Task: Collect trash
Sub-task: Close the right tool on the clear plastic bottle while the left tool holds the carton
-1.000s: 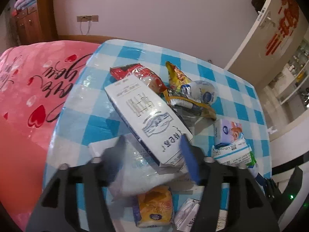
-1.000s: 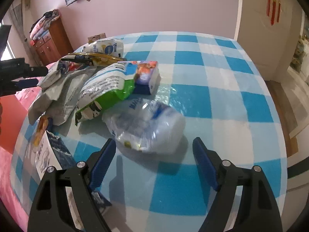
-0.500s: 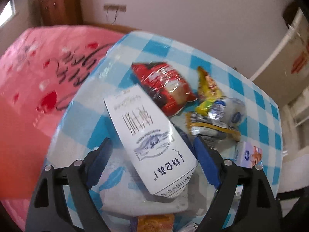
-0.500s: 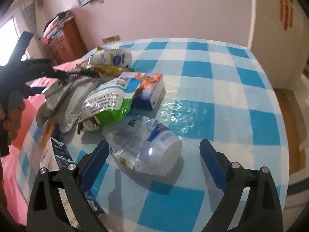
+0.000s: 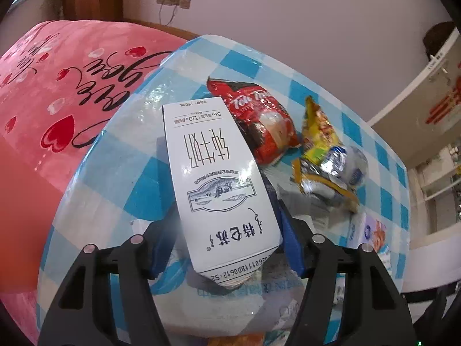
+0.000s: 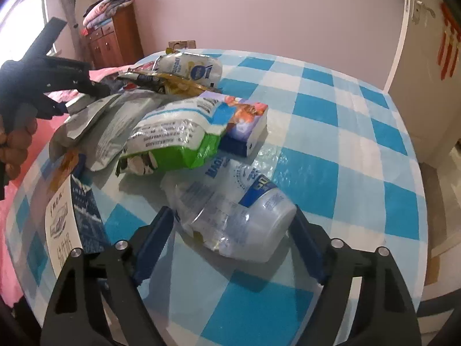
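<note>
A white milk carton (image 5: 219,184) with black print lies between the blue fingers of my left gripper (image 5: 226,238), which is shut on it and holds it above the blue-checked table (image 5: 138,132). In the right wrist view the left gripper (image 6: 62,93) shows at far left with the carton's edge (image 6: 79,102). My right gripper (image 6: 233,233) is open, its fingers either side of a crumpled clear plastic cup (image 6: 236,219) lying on the table (image 6: 331,132).
A red snack bag (image 5: 259,121), a yellow wrapper (image 5: 319,132) and a white pouch (image 5: 351,167) lie beyond the carton. A green-white bag (image 6: 175,141), a tissue box (image 6: 245,124), grey bags (image 6: 115,124) and another carton (image 6: 66,219) crowd the table's left. A pink bed (image 5: 57,80) borders it.
My left gripper has closed on the white carton and lifted it off the pile. My right gripper has moved forward, so its fingers now flank the plastic cup.
</note>
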`<state>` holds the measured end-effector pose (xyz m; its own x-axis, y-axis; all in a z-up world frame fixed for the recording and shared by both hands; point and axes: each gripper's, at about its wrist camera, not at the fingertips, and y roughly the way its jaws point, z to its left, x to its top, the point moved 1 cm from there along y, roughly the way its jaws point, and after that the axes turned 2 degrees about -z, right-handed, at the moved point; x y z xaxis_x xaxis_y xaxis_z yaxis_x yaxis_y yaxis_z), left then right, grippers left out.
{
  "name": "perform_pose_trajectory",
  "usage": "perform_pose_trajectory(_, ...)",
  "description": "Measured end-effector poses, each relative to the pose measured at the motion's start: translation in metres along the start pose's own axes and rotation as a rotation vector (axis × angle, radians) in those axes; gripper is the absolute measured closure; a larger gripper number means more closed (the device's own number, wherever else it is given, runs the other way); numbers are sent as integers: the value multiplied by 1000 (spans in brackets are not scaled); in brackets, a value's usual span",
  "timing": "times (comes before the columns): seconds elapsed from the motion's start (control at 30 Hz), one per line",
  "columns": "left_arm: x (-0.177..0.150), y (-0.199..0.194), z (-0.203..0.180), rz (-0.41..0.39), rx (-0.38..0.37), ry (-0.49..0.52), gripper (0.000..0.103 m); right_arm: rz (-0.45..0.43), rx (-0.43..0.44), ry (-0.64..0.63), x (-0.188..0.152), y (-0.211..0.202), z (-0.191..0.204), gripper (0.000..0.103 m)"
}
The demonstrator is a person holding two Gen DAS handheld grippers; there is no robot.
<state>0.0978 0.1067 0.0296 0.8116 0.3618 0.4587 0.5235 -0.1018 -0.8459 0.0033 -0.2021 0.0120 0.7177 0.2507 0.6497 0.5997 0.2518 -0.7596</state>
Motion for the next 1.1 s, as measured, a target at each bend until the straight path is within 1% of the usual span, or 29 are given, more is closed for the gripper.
perform_pose_trajectory(0.07,-5,-9,-3,-15,-24,29,38,-6,-4,11,-3,-3,0,26)
perform_pose_trajectory(0.2,-18,-34,-13,-69,-59,101,38,-23,-5,50,-8,-12,-2,33)
perform_pose_trajectory(0.23,-21,-39,-15,-77,-68,118,38,-27,-11,57,-9,-14,-2,44)
perform_pose_trajectory(0.3,-30,-48,-19,-87,-97,149,38,-42,-19,82,-11,-22,-4,55)
perform_pose_trajectory(0.47,-54,-66,-24,-103,-154,214,38,-37,23,130,-17,-30,-4,57)
perform_pose_trajectory(0.6,-72,-77,-21,-121,-169,258,38,-21,70,154,-22,-35,2,57)
perform_pose_trajectory(0.63,-76,-79,-19,-118,-175,263,38,-10,96,160,-23,-35,3,56)
perform_pose_trajectory(0.67,-80,-80,-17,-114,-179,267,38,-7,103,159,-23,-35,6,56)
perform_pose_trajectory(0.7,-84,-81,-15,-111,-184,271,38,-5,93,149,-24,-36,9,52)
perform_pose_trajectory(0.73,-89,-83,-12,-108,-189,275,38,-2,71,133,-24,-35,14,41)
perform_pose_trajectory(0.77,-92,-84,-10,-106,-188,280,38,-3,57,120,-24,-35,17,34)
perform_pose_trajectory(0.8,-96,-85,-8,-106,-185,289,38,-8,35,102,-23,-35,20,25)
perform_pose_trajectory(0.83,-100,-86,-6,-106,-183,299,38,-14,7,85,-22,-34,23,20)
perform_pose_trajectory(0.93,-109,-90,0,-107,-187,313,38,-13,-38,52,-16,-30,26,19)
perform_pose_trajectory(1.03,-115,-93,5,-111,-202,317,38,-9,-36,32,-10,-21,29,19)
perform_pose_trajectory(1.1,-120,-96,8,-116,-215,323,38,-9,-29,44,-8,-15,29,19)
